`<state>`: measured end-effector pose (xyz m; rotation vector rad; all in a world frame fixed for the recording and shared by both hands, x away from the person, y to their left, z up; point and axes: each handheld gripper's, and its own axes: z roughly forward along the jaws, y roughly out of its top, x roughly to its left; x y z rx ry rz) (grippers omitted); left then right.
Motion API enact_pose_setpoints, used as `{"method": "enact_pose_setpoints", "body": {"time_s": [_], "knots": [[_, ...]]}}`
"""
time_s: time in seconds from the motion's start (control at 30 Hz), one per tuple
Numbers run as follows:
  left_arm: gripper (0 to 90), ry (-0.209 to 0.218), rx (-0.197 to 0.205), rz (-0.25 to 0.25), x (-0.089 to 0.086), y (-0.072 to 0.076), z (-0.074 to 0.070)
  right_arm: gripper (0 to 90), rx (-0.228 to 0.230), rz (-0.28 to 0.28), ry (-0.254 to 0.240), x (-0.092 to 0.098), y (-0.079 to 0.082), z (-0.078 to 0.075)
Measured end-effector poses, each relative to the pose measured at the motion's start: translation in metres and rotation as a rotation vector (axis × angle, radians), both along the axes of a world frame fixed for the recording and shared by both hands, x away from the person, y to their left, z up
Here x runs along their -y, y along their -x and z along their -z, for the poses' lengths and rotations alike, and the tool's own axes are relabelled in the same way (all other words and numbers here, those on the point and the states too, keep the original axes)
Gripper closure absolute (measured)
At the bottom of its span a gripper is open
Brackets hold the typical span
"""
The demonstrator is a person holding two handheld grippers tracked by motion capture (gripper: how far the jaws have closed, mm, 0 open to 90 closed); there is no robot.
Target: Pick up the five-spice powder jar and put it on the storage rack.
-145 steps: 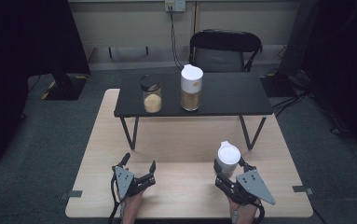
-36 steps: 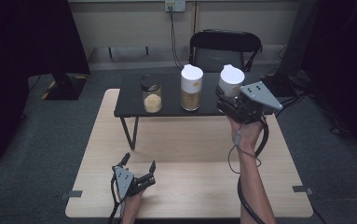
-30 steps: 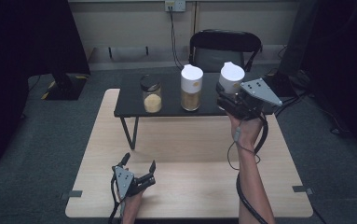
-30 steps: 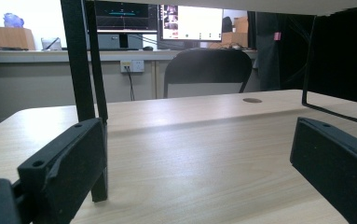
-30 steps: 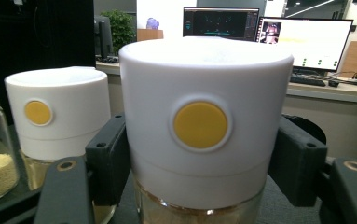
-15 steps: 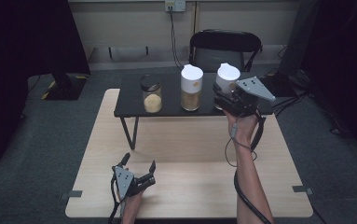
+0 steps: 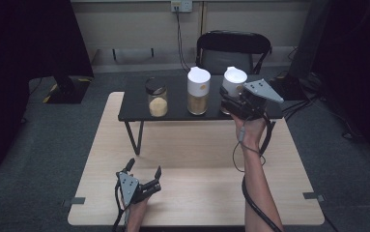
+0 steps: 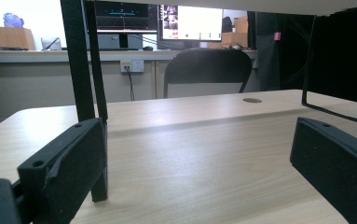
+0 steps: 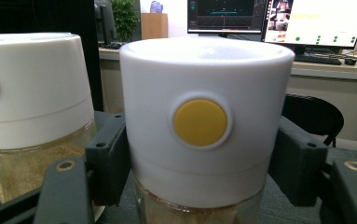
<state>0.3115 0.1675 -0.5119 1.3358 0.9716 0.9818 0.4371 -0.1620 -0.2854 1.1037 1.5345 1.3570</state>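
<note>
Here, right gripper (image 7: 231, 99) clamped round white-lidded jar (image 7: 234, 83), upright, over black shelf (image 7: 134, 104), just beside second jar (image 7: 198, 91). Left gripper (image 7: 144, 174) empty, jaws apart, well away.

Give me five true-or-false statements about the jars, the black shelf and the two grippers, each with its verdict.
1. The right gripper is shut on a white-lidded jar. True.
2. The left gripper holds a jar. False: its fingers stand open on the wooden table with nothing between them.
3. Three jars stand in a row at the black shelf. True.
4. The jar with the black lid is the rightmost. False: it is at the left end of the row.
5. The held jar's lid bears a red button. False: the button is yellow.
</note>
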Motion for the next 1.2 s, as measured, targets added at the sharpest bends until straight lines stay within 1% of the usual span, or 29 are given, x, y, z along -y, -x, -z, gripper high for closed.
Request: {"method": "enact_pose_setpoints", "body": {"time_s": [0.23,0.9,1.1,1.2], "knots": [[3.1,0.0,0.0,0.0,0.0,0.0,0.0,30.1,0.008,-0.005,-0.005,0.0006,0.0005,0.0015],[3.0,0.0,0.0,0.0,0.0,0.0,0.0,29.6,0.0,0.005,-0.004,-0.0006,0.0007,-0.0001],[3.1,0.0,0.0,0.0,0.0,0.0,0.0,28.7,-0.003,0.005,-0.009,-0.0003,0.0003,-0.0004],[3.1,0.0,0.0,0.0,0.0,0.0,0.0,26.5,-0.002,0.012,-0.006,0.0,0.0007,-0.0007]]}}
